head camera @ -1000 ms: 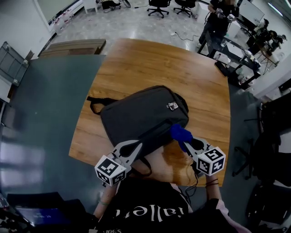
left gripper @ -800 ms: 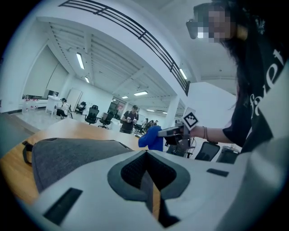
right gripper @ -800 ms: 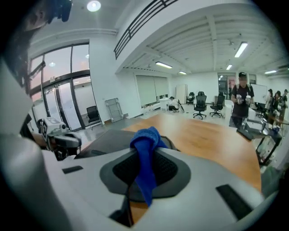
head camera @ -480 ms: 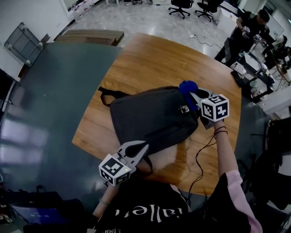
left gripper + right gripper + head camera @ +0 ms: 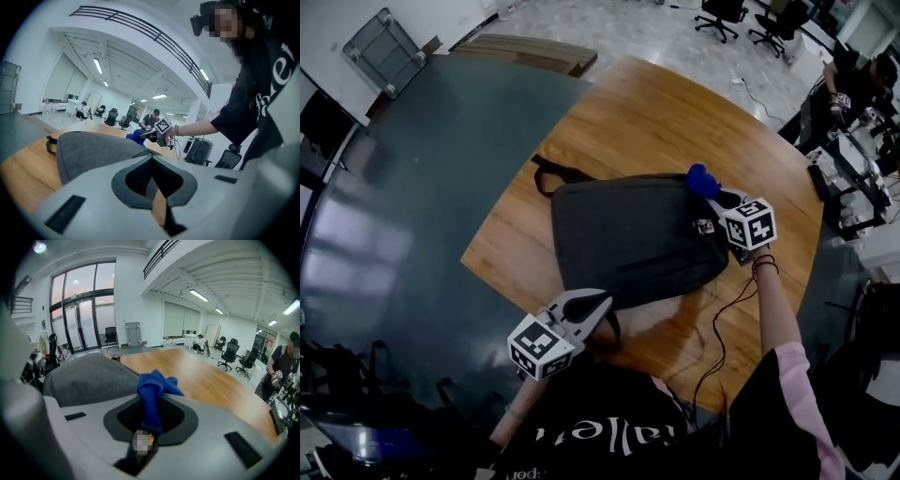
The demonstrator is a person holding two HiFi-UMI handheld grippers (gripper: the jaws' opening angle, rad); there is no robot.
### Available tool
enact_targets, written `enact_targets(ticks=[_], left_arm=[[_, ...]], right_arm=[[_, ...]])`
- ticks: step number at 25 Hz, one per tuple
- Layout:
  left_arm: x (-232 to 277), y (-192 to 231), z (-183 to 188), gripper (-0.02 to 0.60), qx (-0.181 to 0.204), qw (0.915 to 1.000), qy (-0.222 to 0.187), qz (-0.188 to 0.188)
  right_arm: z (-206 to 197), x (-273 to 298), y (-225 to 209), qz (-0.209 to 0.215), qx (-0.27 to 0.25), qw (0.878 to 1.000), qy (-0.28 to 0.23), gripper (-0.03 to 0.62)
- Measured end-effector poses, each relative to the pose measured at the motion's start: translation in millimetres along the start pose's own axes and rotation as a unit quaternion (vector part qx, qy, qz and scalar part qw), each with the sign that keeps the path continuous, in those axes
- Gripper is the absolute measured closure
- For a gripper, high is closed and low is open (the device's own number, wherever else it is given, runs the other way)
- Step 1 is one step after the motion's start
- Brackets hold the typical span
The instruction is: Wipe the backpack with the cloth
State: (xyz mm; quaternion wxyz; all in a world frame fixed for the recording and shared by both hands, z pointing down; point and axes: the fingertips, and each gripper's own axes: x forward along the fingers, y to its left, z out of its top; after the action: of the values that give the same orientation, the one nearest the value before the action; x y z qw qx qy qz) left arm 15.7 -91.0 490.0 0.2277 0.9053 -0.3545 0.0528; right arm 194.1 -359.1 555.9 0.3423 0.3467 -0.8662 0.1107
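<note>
A dark grey backpack [image 5: 637, 239] lies flat on the round wooden table [image 5: 656, 112]. My right gripper [image 5: 719, 194] is shut on a blue cloth [image 5: 703, 178], which bunches out past the jaws at the backpack's far right corner. In the right gripper view the cloth [image 5: 157, 383] hangs from the right gripper [image 5: 152, 397] beside the backpack [image 5: 89, 376]. My left gripper [image 5: 602, 302] is shut, its tips at the backpack's near edge; nothing shows between them. In the left gripper view the left gripper [image 5: 152, 158] points over the backpack [image 5: 89, 147] toward the cloth [image 5: 136, 136].
A strap loop [image 5: 548, 169] sticks out at the backpack's far left, and another strap [image 5: 609, 328] lies by my left gripper. A thin cable [image 5: 722, 328] trails over the table's near right. Dark floor [image 5: 412, 187] surrounds the table; office chairs [image 5: 722, 11] and a person [image 5: 853, 80] are beyond it.
My right gripper has carried the blue cloth from the backpack's near right corner along its right side to the far right corner. The left gripper has stayed at the near edge.
</note>
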Motion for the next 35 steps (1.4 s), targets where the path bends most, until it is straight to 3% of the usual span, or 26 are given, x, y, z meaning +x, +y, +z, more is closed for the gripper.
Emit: enact_targets(ticks=[12,21,31,35], left_arm=[[0,-16,-5,0.582,0.012,0.9999,0.003,0.005],[-1,-42,-19,0.583,0.013,0.9999,0.006,0.003],[-48,-60,-72,0.581,-0.033,0.9963,0.025,0.075],[-71,-58,-75,0.582,-0.038,0.9939,0.015,0.103]], right_arm=[[-97,-80,47,-0.003,0.049,0.999,-0.005,0.540],[-126,-129,79,-0.028,0.116,0.992,-0.049,0.540],[-144,-139,95,-0.018,0.174,0.981,-0.085,0.540],[-143,-144,102,-0.025,0.201,0.974,-0.099,0.540]])
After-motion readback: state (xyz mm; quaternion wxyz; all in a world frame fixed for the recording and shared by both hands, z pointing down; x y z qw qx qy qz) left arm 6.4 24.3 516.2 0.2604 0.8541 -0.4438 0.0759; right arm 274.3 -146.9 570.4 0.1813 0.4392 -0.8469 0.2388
